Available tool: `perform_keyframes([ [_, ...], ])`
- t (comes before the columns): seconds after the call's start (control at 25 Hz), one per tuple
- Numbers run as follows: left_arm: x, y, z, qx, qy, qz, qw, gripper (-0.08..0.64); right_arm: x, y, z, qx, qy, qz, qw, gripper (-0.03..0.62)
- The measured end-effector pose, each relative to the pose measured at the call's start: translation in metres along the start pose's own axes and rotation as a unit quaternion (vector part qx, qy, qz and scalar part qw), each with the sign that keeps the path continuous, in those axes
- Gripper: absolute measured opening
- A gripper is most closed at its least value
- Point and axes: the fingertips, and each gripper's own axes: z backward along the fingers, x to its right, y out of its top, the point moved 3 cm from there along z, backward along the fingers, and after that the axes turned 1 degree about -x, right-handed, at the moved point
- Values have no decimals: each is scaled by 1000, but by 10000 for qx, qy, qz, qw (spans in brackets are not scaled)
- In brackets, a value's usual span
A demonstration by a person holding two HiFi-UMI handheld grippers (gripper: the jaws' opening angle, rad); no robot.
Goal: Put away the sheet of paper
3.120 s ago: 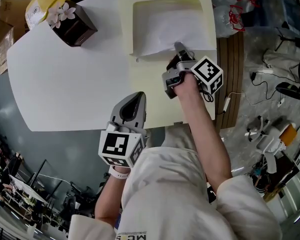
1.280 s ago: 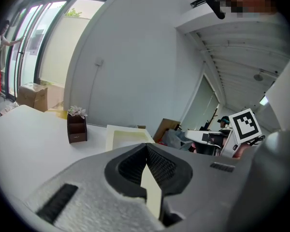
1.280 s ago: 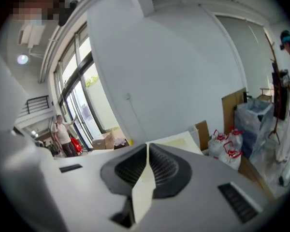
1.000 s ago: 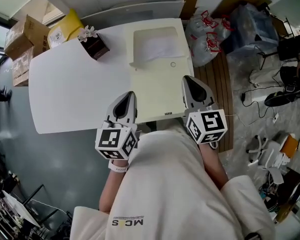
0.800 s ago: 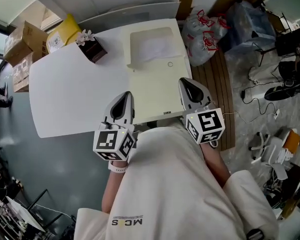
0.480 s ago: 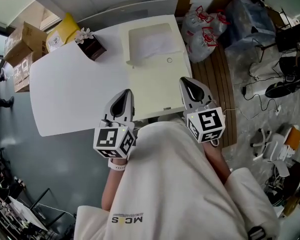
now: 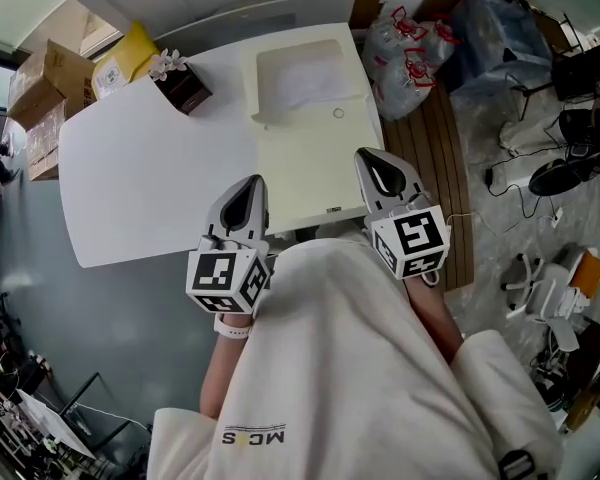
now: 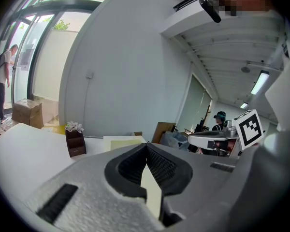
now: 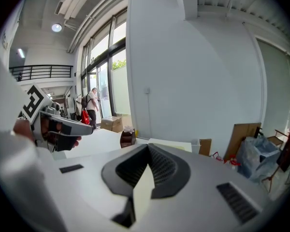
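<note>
Cluttered floor, with cardboard boxes (image 7: 40,88) on one side and plastic bags (image 7: 405,53) on the other, surrounds a white bench (image 7: 150,178). A cream unit (image 7: 300,168) lies along the bench's right side. At its far end is a shallow recess (image 7: 258,73), and the sheet of paper (image 7: 305,83) lies inside it, well apart from both tools.

The left hand-held gripper (image 7: 250,190) and the right hand-held gripper (image 7: 372,166) hang close to the person's body at the near edge of the bench. Each has its ribbed pads pressed together with nothing between them.

The sheet is probably very light, thin and limp. It should slide easily on the smooth cream surface and crease under a careless pinch. A free edge or corner looks like the best place to take it, lifting just enough for one jaw to slip under.

Only the head view shows the paper resting in the recess, so the putting-away looks done. The two gripper views look level across the bench and miss the recess floor. They show the pads meeting instead: the left gripper view (image 8: 146,148) also takes in a brown box (image 8: 76,144) topped with flowers, and the right gripper view (image 9: 147,150) a person (image 9: 93,108) by the windows.
</note>
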Motion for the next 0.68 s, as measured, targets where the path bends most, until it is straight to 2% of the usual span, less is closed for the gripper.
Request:
perform_keyframes([
  [0.68, -6, -1, 7, 38, 46, 51, 10000, 26, -12, 0, -2, -3, 46, 24, 10000, 17],
])
